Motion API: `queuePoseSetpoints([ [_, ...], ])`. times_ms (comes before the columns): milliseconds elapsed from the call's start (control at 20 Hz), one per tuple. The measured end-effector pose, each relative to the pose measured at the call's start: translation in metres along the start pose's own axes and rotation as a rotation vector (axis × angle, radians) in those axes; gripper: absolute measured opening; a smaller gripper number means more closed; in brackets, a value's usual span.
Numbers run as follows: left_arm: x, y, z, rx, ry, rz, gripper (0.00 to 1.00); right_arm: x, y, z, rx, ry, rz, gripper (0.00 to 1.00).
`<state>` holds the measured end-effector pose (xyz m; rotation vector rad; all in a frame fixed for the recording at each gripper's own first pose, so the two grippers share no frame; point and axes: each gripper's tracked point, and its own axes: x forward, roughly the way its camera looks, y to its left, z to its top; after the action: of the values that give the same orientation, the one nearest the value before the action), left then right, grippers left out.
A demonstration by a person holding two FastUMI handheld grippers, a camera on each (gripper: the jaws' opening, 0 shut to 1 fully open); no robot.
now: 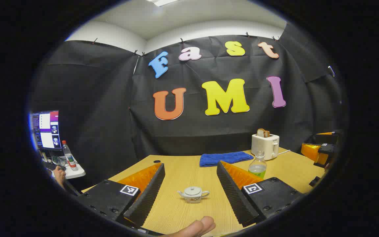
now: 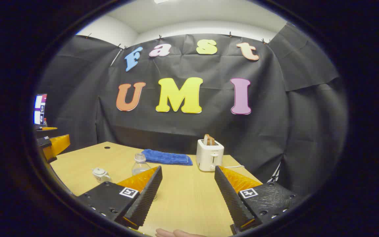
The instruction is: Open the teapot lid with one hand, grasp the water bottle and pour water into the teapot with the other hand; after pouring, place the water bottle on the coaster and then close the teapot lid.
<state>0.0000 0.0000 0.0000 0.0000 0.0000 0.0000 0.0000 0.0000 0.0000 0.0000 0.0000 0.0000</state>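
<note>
A small white teapot (image 1: 193, 194) with its lid on stands on the wooden table (image 1: 183, 171), straight ahead between my left gripper's (image 1: 190, 168) wide-open fingers and a short way beyond them. A clear water bottle (image 1: 258, 165) with some water stands upright behind the left gripper's right finger. In the right gripper view the teapot (image 2: 100, 174) and the bottle (image 2: 139, 164) sit to the left, the bottle partly behind the left finger. My right gripper (image 2: 188, 171) is open over bare table, holding nothing. I cannot make out a coaster.
A white toaster (image 1: 265, 145) with bread in it stands at the back right, with a folded blue towel (image 1: 224, 158) beside it. A side table at far left carries a monitor (image 1: 46, 130) and another bottle (image 1: 68, 155). A fingertip (image 1: 197, 227) pokes in at the bottom.
</note>
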Motion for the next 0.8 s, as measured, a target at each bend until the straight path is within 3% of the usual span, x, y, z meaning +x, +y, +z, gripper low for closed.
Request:
queuePoseSetpoints([
  [250, 0.009, -0.001, -0.017, -0.025, 0.058, 0.001, 0.99, -0.002, 0.002, -0.001, -0.014, -0.008, 0.006, 0.98],
  [800, 0.022, -0.003, -0.026, -0.028, 0.061, -0.003, 0.99, 0.007, 0.004, -0.011, -0.039, 0.014, -0.003, 0.95],
])
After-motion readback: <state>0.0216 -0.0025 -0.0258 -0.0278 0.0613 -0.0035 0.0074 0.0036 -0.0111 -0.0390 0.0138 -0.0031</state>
